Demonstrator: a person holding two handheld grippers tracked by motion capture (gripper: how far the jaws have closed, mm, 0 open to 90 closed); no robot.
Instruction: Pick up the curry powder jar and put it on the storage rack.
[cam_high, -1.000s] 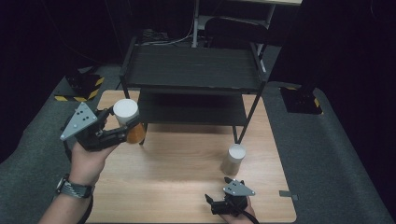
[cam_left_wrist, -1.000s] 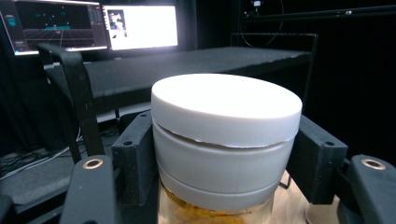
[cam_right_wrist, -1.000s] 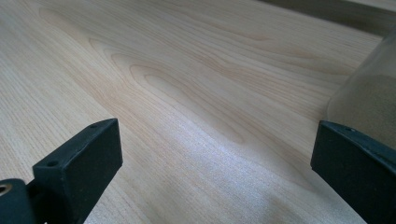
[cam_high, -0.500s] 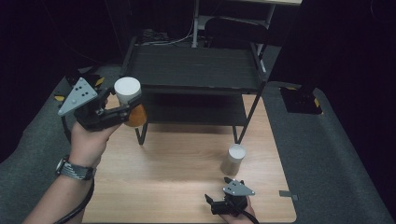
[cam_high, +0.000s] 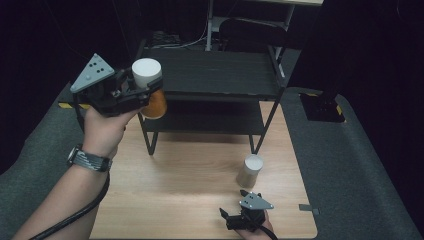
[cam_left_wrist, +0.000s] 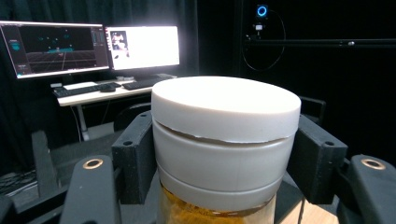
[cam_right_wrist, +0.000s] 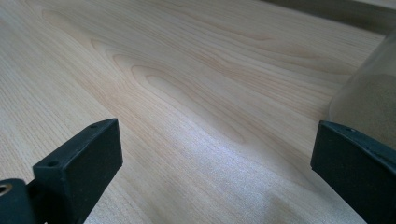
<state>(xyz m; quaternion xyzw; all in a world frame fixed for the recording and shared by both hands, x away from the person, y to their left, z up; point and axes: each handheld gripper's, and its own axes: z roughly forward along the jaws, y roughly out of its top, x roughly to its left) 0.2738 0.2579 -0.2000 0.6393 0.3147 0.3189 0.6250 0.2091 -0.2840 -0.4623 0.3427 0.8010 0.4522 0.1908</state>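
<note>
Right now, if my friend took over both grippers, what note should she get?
Left gripper: shut on the orange jar, clamped just under its white lid, held in the air at the left front corner of the black shelf.
Right gripper: jaws open, nothing between them, low over the table near its front edge.
Second jar: stands on the table just beyond the right gripper.
Done: orange jar picked up.
Left: probably set it on the shelf, then fetch the second jar.

Wooden table: shelf rack, jar
</note>
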